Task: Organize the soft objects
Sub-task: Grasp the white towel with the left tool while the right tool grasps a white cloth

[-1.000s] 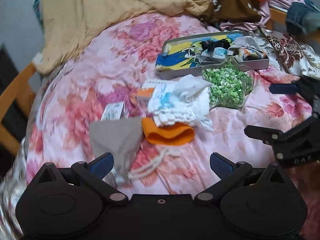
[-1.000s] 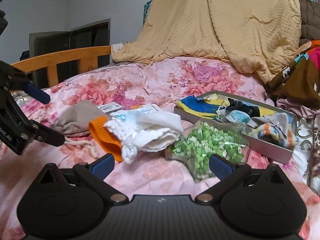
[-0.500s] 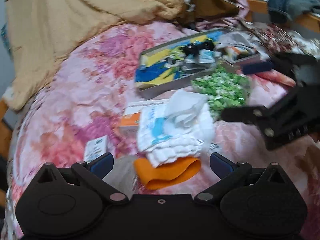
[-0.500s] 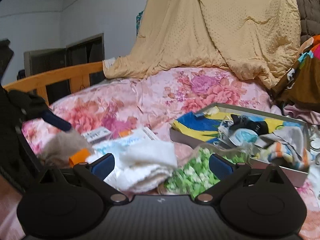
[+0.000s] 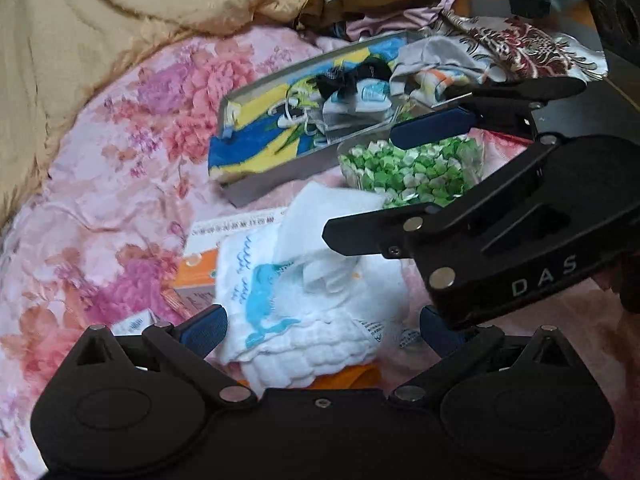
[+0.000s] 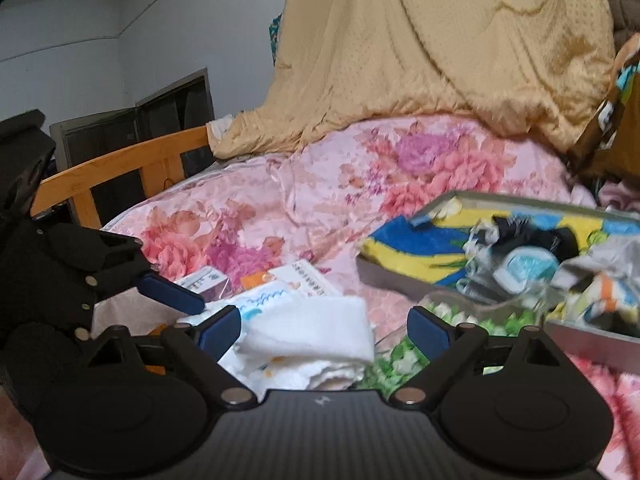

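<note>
A pile of white folded cloths [image 5: 316, 304] with a blue dolphin print lies on the floral bedspread, on top of an orange cloth [image 5: 352, 376]. My left gripper [image 5: 320, 330] is open, its fingers either side of the pile's near edge. My right gripper [image 6: 326, 330] is open too, low over the same white cloths [image 6: 316, 336]; in the left wrist view it [image 5: 360, 184] reaches in from the right above the pile. A grey tray [image 5: 276, 184] holding socks and a blue-yellow cloth sits beyond.
A clear bag of green and white pieces [image 5: 412, 172] lies beside the tray. Small cartons [image 5: 200, 276] lie left of the pile. A tan blanket [image 6: 440, 60] is heaped at the back, clothes at the far right. A wooden bed rail [image 6: 120, 168] runs along the left.
Both grippers have moved forward and closed in on the white cloth pile. The right gripper now hangs over it. The grey pouch has passed out of the left wrist view.
</note>
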### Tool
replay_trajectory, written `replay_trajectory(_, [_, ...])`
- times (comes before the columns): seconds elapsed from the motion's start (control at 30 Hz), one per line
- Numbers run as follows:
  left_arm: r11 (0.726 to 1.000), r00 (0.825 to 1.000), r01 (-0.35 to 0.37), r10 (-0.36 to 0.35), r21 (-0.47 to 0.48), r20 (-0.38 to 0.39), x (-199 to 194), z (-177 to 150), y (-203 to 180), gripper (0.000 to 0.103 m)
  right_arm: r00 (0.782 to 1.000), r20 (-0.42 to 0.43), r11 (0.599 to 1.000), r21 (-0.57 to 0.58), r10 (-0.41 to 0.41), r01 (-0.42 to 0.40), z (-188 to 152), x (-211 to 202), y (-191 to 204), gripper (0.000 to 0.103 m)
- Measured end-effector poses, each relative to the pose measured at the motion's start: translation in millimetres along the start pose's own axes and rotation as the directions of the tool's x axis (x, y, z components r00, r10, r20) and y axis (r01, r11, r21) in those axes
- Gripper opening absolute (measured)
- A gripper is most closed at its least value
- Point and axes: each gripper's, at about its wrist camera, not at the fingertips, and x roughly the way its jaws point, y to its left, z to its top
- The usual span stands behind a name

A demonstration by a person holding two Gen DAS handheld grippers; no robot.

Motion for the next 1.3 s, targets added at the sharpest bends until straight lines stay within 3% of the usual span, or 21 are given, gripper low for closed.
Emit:
replay_trajectory(0.23, [1.000, 1.000, -0.007, 0.007, 0.004, -0.029, 10, 1, 0, 0.101, 1.000, -0.023, 1.000, 0.009, 0.010, -0.010, -5, 13, 6, 0.085])
replay_trajectory(0.57, [0.998, 0.997, 0.049, -0.047, 0.035, -0.062, 14, -4, 1, 0.088, 0.997, -0.076, 1.000, -0.003, 0.003, -0.004, -13, 26, 14, 0.070])
replay_trajectory(0.93, [0.998, 0.996, 0.059, -0.057, 0.020, -0.064, 15, -4, 1, 0.075, 0.996, -0.094, 1.000, 0.010, -0.007, 0.008, -12, 21, 5, 0.031])
replay_trajectory(1.3, [0.999, 0.999, 0.033, -0.033, -0.022, -0.037, 8, 3, -3, 0.056, 0.998, -0.052, 0.998, 0.040, -0.036, 0.038, -4, 8, -6, 0.026])
